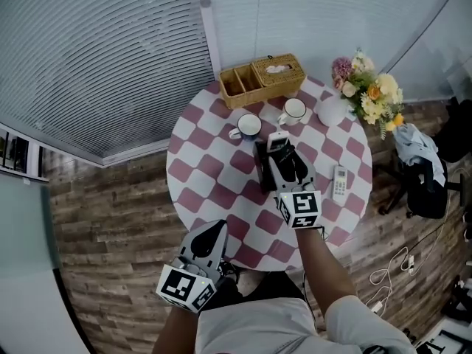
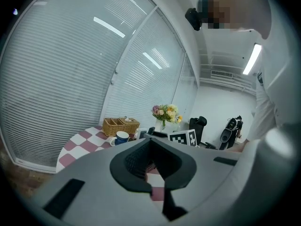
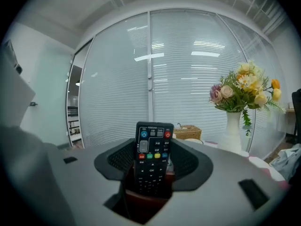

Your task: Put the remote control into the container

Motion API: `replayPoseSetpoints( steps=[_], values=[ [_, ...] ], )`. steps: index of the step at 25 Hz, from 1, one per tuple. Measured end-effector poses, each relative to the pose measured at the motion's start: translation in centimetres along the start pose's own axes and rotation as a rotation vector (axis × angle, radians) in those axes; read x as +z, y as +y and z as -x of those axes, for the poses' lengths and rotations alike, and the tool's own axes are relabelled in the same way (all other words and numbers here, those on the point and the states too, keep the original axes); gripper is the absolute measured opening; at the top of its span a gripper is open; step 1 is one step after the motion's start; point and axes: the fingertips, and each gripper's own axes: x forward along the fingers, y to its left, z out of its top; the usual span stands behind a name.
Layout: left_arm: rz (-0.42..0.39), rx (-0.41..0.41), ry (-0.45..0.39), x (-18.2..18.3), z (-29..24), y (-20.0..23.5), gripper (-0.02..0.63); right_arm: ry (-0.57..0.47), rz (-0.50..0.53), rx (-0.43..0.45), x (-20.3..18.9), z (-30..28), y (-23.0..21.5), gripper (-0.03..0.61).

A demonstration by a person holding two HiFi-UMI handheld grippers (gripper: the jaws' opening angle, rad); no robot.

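Slatted blinds (image 1: 110,57) filled the far wall, with a wooden floor (image 1: 110,234) below them. A round worktop (image 1: 206,168) under a pink and white checked cloth stood in the middle. At its far edge sat a wicker basket (image 1: 249,100) (open compartments on its left, a lidded part on its right). A bunch of flowers (image 1: 372,94) in a white vase (image 1: 333,110) stood to the right of it.

The right tongs (image 1: 280,150) hung over the centre of the worktop and were closed on a black remote control (image 3: 151,157). It stood between the pads with its buttons facing the camera. Its top end reached toward the gap between the two mugs, apart from the basket. The left tongs (image 1: 212,231) were held back at the near edge of the worktop. Their tips were drawn together and nothing lay between them.

A blue mug (image 1: 247,126) and a white mug (image 1: 293,110) stood just in front of the basket. A white remote (image 1: 339,182) lay flat near the right edge of the cloth, to the right of the right tongs.
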Motion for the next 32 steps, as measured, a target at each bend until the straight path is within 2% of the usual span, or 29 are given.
replayPoseSetpoints(
  steps=[9, 18, 21, 28, 29, 32],
  values=[
    [0.004, 0.000, 0.001, -0.4, 0.3, -0.4, 0.009, 0.068, 0.001, -0.013, -0.8, -0.7, 0.3, 0.244],
    [-0.009, -0.019, -0.011, -0.3, 0.8, -1.7, 0.009, 0.002, -0.012, -0.025, 2.3, 2.6, -0.6, 0.276],
    [-0.018, -0.034, -0.014, -0.1, 0.8, -2.4, 0.009, -0.021, -0.049, -0.033, 3.2, 4.9, -1.4, 0.276],
    [-0.037, -0.062, -0.036, 0.6, 0.8, -4.7, 0.009, -0.008, -0.078, 0.072, 2.5, 11.2, -1.3, 0.270],
    [-0.040, -0.065, -0.038, 0.8, 0.8, -5.1, 0.009, 0.001, -0.080, 0.080, 2.3, 12.3, -1.3, 0.259],
    [-0.055, -0.073, -0.045, 1.1, 0.9, -6.2, 0.009, 0.010, -0.084, 0.081, 2.2, 15.6, -1.2, 0.133]
  ],
)
